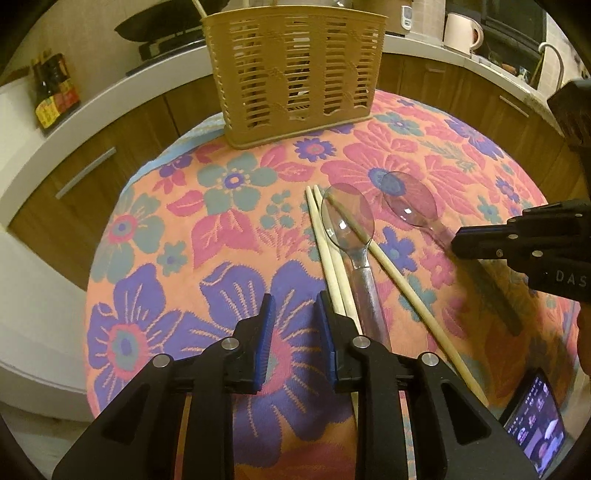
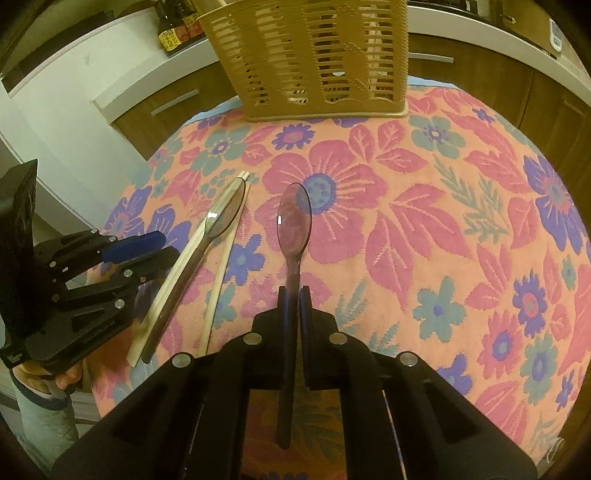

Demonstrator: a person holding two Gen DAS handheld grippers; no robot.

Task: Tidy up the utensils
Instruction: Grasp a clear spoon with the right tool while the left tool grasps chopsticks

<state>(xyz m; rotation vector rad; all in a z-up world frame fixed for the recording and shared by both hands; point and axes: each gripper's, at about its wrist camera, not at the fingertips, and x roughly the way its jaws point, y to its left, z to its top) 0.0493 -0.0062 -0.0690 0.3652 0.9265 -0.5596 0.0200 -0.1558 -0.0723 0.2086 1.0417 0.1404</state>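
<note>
Right gripper (image 2: 294, 295) is clamped on the handle of a clear plastic spoon (image 2: 294, 218) lying on the floral table (image 2: 424, 221). Lift it level, then lower it bowl-up into the slotted utensil basket (image 2: 314, 59). Left gripper (image 1: 293, 317) hangs apart beside the chopsticks (image 1: 328, 254).

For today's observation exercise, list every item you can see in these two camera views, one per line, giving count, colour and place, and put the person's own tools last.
Slotted plastic utensil basket: one, tan, far edge of the table.
Clear plastic spoons: two, purplish; one lies among the chopsticks, the other is gripped by its handle.
Wooden chopsticks: three, pale; a pair side by side, a single one crossing the lying spoon's bowl.
Floral tablecloth: one, orange, pink, purple and teal, covering the table.
Sauce bottles: a few, dark, on the white counter.
Mug: one, cream, on the counter.
Phone: one, screen lit, at the table's near edge.
Left gripper: black, blue pads, open, empty.
Right gripper: black, closed on the spoon handle.
</note>
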